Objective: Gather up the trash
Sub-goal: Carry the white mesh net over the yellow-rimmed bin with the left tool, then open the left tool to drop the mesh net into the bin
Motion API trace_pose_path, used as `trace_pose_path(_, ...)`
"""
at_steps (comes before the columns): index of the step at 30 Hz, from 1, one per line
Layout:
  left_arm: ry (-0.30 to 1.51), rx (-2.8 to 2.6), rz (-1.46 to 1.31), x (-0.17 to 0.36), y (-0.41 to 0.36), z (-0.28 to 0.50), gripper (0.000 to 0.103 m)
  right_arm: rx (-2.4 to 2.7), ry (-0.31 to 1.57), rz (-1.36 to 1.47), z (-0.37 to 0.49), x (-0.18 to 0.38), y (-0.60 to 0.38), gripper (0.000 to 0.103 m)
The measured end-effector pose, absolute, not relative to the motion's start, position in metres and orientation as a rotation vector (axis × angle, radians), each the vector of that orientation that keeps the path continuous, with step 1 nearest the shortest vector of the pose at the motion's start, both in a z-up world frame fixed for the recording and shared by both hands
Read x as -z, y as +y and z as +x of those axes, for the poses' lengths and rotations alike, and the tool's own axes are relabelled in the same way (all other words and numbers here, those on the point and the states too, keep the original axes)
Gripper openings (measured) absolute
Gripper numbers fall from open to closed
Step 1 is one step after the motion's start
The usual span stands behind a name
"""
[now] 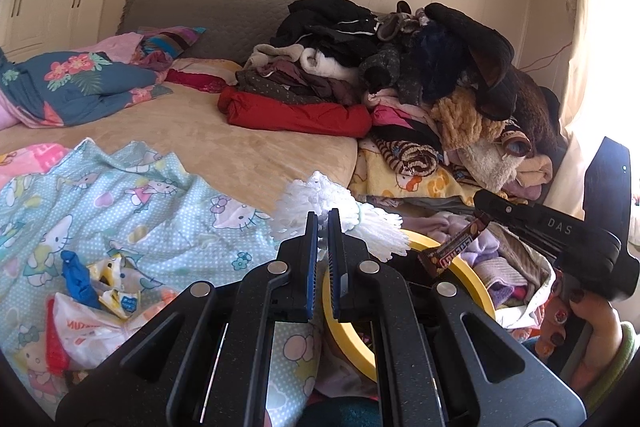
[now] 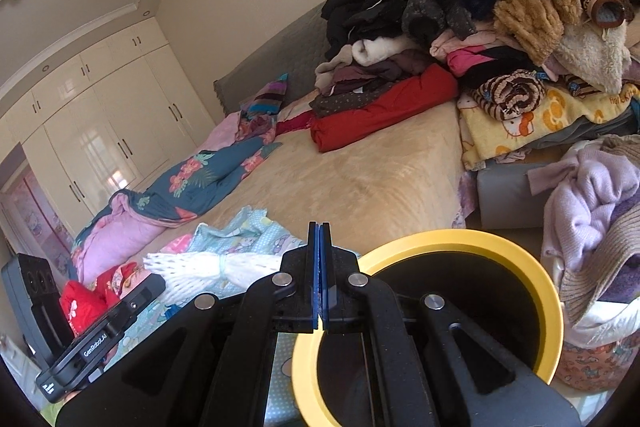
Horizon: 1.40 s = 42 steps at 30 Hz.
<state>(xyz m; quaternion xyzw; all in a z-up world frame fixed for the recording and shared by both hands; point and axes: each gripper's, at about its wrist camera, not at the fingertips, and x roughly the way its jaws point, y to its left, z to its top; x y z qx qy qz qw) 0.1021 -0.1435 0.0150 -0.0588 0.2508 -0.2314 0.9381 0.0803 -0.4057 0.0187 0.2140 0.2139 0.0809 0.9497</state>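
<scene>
left gripper (image 1: 323,227) clamped on white foam net (image 1: 344,219), light, soft, crushable, best held mid-bunch; right gripper (image 2: 319,239) pinches candy wrapper (image 1: 454,247) over yellow-rimmed bin (image 2: 424,243).

Your left gripper's body hides most of the round yellow-rimmed bin (image 1: 472,277) in the left wrist view; only arcs of its rim show. In the right wrist view your right gripper (image 2: 319,275) covers the bin's near rim, and whatever its closed fingers pinch cannot be seen. The print on the crumpled white and red plastic wrapper (image 1: 86,333) is too distorted to read.
</scene>
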Motion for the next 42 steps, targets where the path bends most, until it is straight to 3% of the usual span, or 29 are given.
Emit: trace_pose_path(42, 0.698, 0.638, 0.049, 0.055, -0.229, 0.088, 0.002, 0.017, 0.505, 0.537, 0.094, 0.029, -0.485, 0.001)
